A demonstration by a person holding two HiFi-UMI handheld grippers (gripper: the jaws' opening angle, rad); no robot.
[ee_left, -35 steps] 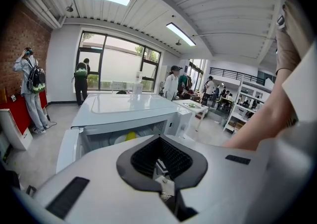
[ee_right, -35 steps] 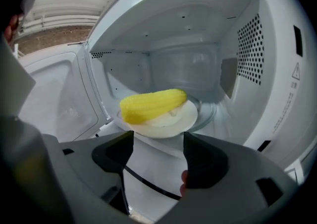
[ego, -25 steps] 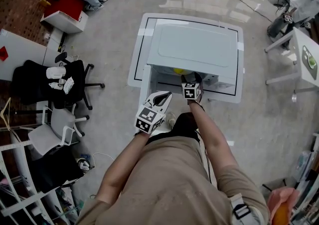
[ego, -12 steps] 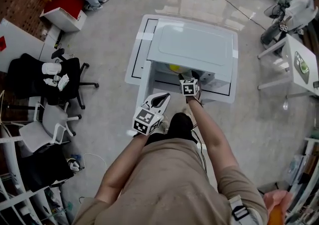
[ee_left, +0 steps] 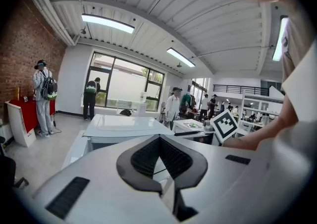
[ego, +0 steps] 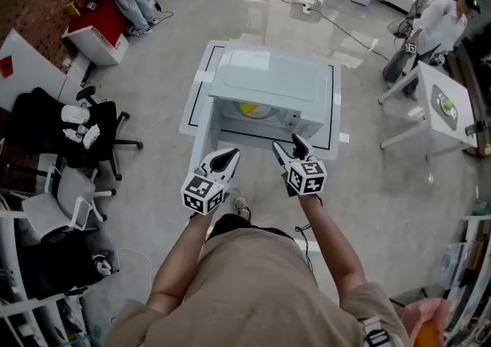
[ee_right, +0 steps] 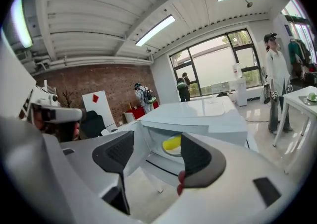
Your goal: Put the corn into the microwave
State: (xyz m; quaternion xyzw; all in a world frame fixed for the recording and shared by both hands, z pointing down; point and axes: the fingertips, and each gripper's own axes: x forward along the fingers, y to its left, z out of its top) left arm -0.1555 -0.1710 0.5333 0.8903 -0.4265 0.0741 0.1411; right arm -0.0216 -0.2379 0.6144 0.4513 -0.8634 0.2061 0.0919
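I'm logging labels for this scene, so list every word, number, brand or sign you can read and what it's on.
No words, brands or numbers are readable in any view.
Cubes on the left gripper and right gripper: black-and-white square patterns, no letters.
White board: a red diamond, no text.
Small tag by the red cabinet: too small to read.

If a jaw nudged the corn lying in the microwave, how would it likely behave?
The corn looks rounded and elongated, so it would probably roll rather than slide. It lies on the smooth plate, which likely offers little grip. It is probably firm enough for a pinch.
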